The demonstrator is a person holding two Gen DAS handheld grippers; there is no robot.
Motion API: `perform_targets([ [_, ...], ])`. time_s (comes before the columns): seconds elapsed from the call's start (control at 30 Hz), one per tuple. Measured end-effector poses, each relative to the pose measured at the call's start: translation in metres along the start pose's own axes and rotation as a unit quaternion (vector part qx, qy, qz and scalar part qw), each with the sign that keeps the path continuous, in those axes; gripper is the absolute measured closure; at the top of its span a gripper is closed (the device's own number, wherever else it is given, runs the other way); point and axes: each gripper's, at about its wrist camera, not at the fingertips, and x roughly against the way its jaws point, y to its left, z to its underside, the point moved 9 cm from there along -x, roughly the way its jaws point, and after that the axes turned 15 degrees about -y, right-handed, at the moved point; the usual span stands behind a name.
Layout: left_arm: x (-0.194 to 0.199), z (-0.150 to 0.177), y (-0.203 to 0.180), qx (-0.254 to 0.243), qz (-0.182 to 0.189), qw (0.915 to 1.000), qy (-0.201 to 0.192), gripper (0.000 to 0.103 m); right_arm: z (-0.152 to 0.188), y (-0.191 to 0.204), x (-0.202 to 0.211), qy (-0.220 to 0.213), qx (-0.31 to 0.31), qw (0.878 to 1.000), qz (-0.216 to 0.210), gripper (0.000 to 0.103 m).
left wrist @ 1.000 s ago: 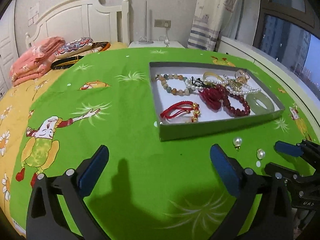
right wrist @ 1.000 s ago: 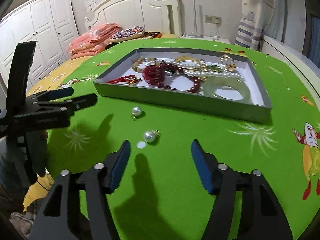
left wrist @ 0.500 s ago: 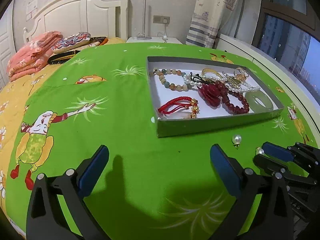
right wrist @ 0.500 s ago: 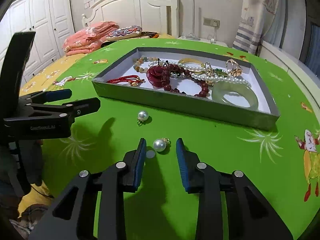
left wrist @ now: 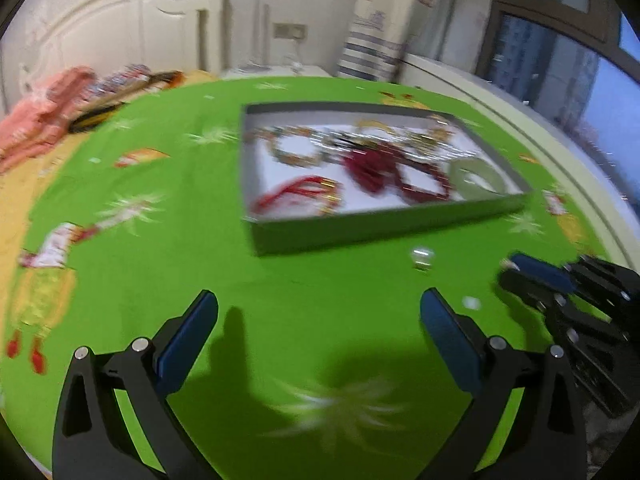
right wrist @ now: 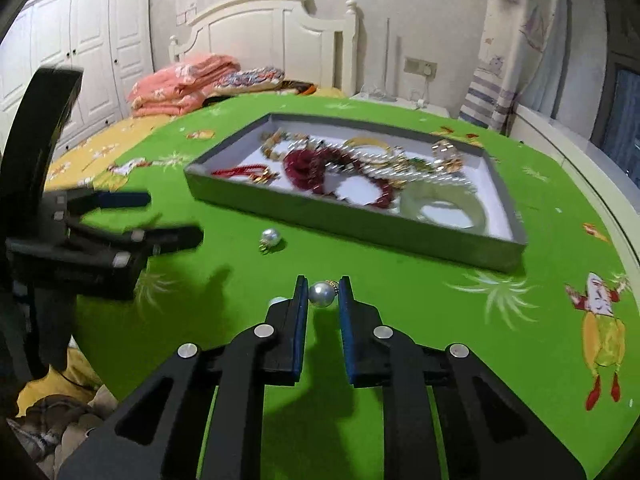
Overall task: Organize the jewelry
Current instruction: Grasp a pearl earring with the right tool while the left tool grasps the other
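Observation:
A grey tray on the green bedspread holds bead bracelets, pearl strands and a pale jade bangle. In front of it lie two pearl earrings. My right gripper is closing its jaws on the nearer pearl earring, and the blue pads touch its sides. The other pearl earring lies loose nearer the tray. My left gripper stands wide open above bare bedspread, holding nothing. It also shows at the left in the right wrist view as the left gripper. The right gripper sits to its right.
A small white disc lies on the spread by the right gripper. Folded pink bedding and a patterned pillow sit by the white headboard. A white ledge runs along the bed's right edge below the window.
The right gripper's jaws have closed from wide apart onto the nearer pearl earring. The left gripper stays open; its view has shifted and blurred.

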Motion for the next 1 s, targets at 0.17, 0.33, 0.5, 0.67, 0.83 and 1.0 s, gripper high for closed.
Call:
perform_targets([
  [0.17,-0.006,0.003,-0.037,-0.046,0.025,0.9986,0.004,0.019,-0.003,-0.021,0.01,-0.013,-0.021,1.0,0.012,0.087],
  [0.33,-0.021,-0.004,-0.056,-0.065,0.038,0.9972,0.008,0.043,0.002,-0.031,0.016,-0.015,-0.044,0.999,0.007,0.086],
  [0.5,-0.034,-0.005,-0.06,-0.067,0.044,0.9966,0.022,0.064,0.002,-0.035,0.021,-0.023,-0.054,0.998,-0.001,0.086],
  [0.67,-0.037,-0.005,-0.062,-0.073,0.042,0.9962,0.024,0.07,0.004,-0.041,0.022,-0.026,-0.066,0.997,-0.005,0.086],
  [0.83,-0.041,-0.007,-0.067,-0.087,0.044,0.9949,0.028,0.09,0.005,-0.044,0.024,-0.028,-0.071,0.997,-0.006,0.086],
  [1.0,-0.038,-0.006,-0.07,-0.092,0.042,0.9947,0.02,0.09,0.004,-0.049,0.026,-0.031,-0.076,0.997,0.0,0.086],
])
